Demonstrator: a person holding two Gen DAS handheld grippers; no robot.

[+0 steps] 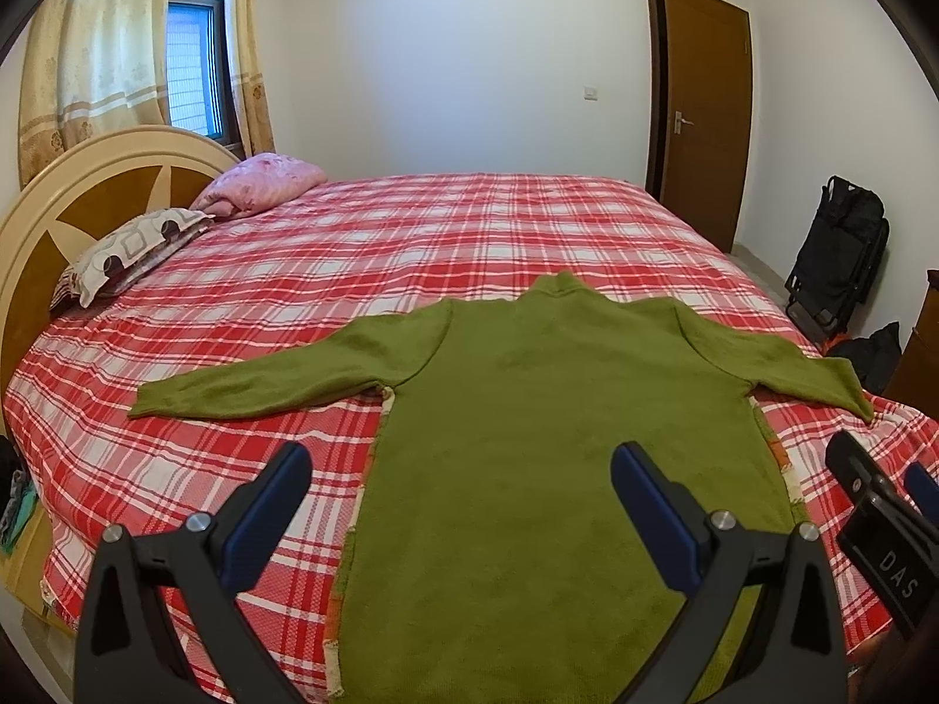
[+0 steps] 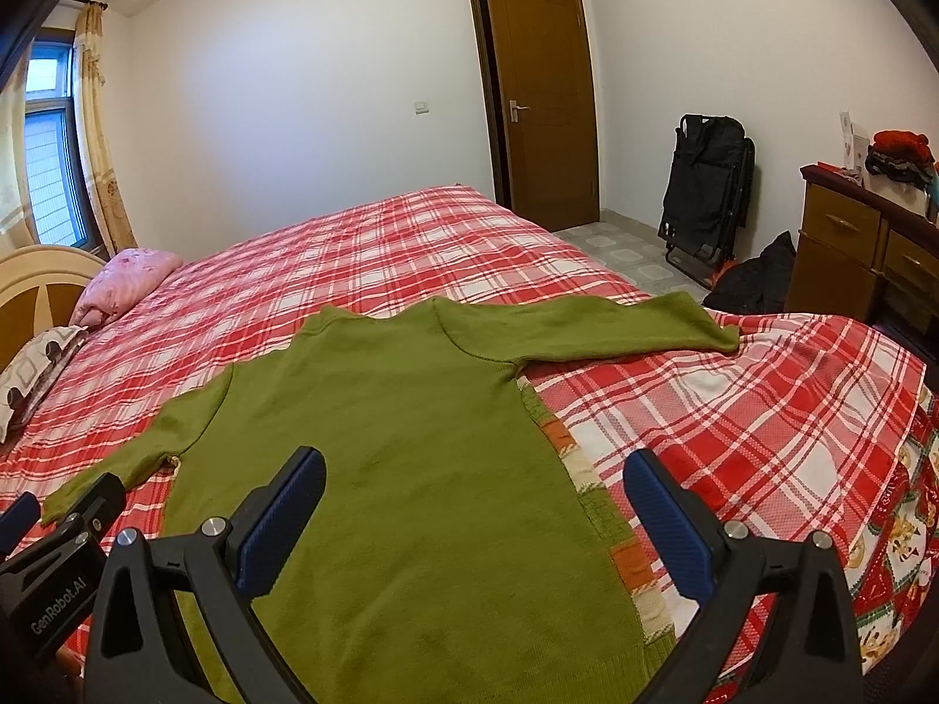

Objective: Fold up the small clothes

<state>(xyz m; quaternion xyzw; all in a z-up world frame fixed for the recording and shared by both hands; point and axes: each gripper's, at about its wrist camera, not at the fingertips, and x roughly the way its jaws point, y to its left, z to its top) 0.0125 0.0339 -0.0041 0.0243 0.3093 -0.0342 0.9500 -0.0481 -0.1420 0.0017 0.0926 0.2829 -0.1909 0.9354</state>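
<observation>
Overhead, both tools are slack: the left gripper (image 1: 460,498) with its blue-padded black fingers spread wide, holding nothing, hangs above the lower body of the olive-green knitted high-neck sweater (image 1: 557,440), and the right gripper (image 2: 475,504) gapes just as empty over the same garment's right-hand side. The sweater lies flat on the red-and-white checked bedspread (image 1: 352,246), neck away from the cameras, both sleeves stretched outward. A multicoloured knitted edge (image 2: 593,493) peeks from under its right side, apparently a second layer or the garment's own patterned face.

Risks, as I judge them: a pinch that catches only the top layer would drag it off the one beneath; a deep bite could snag the bedspread; uneven lifts would skew the fold line and bunch the soft knit.
</observation>
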